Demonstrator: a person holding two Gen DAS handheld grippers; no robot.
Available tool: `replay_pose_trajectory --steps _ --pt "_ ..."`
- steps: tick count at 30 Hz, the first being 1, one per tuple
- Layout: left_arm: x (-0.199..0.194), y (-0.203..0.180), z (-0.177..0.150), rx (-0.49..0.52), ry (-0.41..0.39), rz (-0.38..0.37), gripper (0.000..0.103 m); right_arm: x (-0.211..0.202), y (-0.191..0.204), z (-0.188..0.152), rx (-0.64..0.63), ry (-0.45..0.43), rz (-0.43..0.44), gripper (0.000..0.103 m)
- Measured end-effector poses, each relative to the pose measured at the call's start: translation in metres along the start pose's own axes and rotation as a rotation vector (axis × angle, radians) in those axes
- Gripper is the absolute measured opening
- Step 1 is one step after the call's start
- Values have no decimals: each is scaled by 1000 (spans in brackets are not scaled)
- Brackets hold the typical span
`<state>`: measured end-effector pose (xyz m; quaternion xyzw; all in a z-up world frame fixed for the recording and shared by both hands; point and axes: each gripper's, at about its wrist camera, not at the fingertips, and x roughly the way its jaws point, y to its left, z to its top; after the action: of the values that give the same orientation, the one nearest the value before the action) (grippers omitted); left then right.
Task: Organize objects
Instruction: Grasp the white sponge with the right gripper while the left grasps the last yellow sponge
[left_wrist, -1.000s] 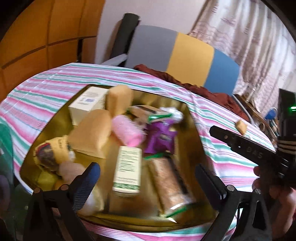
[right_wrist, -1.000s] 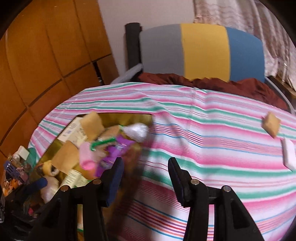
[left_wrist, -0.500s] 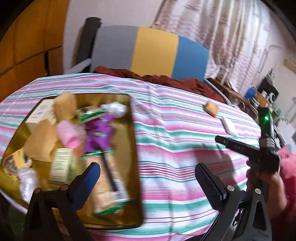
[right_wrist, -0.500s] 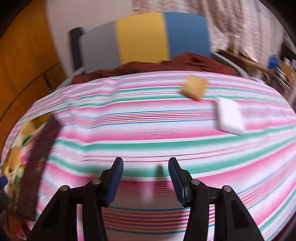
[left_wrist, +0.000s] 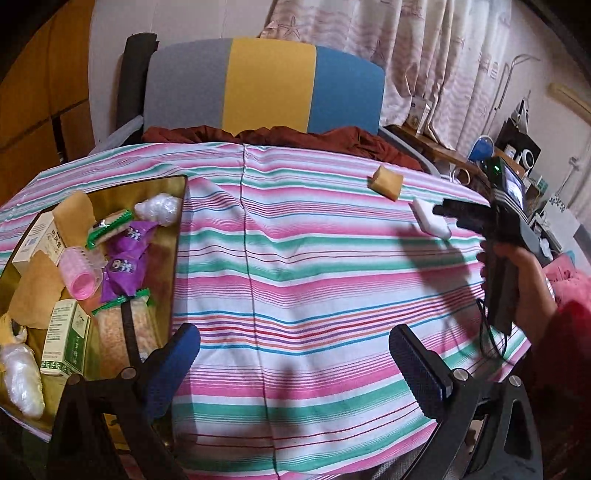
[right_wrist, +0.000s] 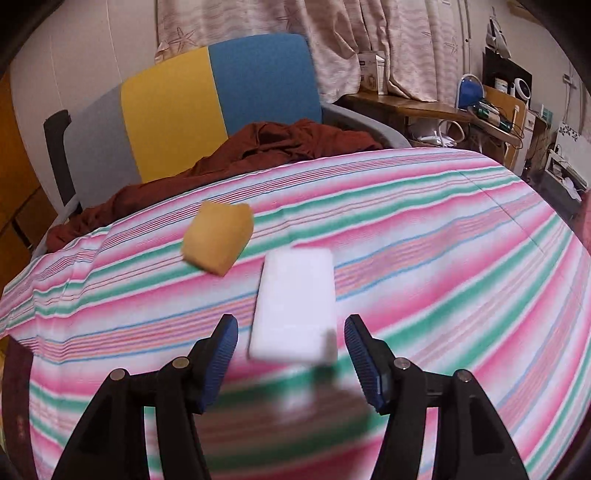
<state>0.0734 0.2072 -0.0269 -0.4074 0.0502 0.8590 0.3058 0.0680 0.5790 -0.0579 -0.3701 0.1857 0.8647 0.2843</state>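
Right gripper (right_wrist: 291, 354) over striped tablecloth (right_wrist: 443, 258), jaws just opening, white block (right_wrist: 295, 306) ahead between them, untouched. Yellow sponge (right_wrist: 218, 240) beyond, left. Left gripper (left_wrist: 295, 362) spread wide, empty.

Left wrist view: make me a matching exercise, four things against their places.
Things:
1. white block
2. tan sponge
3. pink hair roller
4. dark red cloth

Places:
A. inside the gold tray
B. on the chair seat, behind the table
C. on the striped tablecloth, just ahead of the right tool
D. on the tablecloth, beyond the white block

Pairs: 1-C, 2-D, 3-A, 4-B
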Motion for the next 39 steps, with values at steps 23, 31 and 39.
replay_pose_trajectory --steps 23,31,39 --pt "49 -50 33 66 65 -4 103 23 -7 -10 27 9 88 44" --pt "63 -56 45 67 68 -11 103 -1 -22 -6 -12 -56 -75 62" --pt "76 -65 61 82 57 1 103 20 -18 1 -3 30 -51 65"
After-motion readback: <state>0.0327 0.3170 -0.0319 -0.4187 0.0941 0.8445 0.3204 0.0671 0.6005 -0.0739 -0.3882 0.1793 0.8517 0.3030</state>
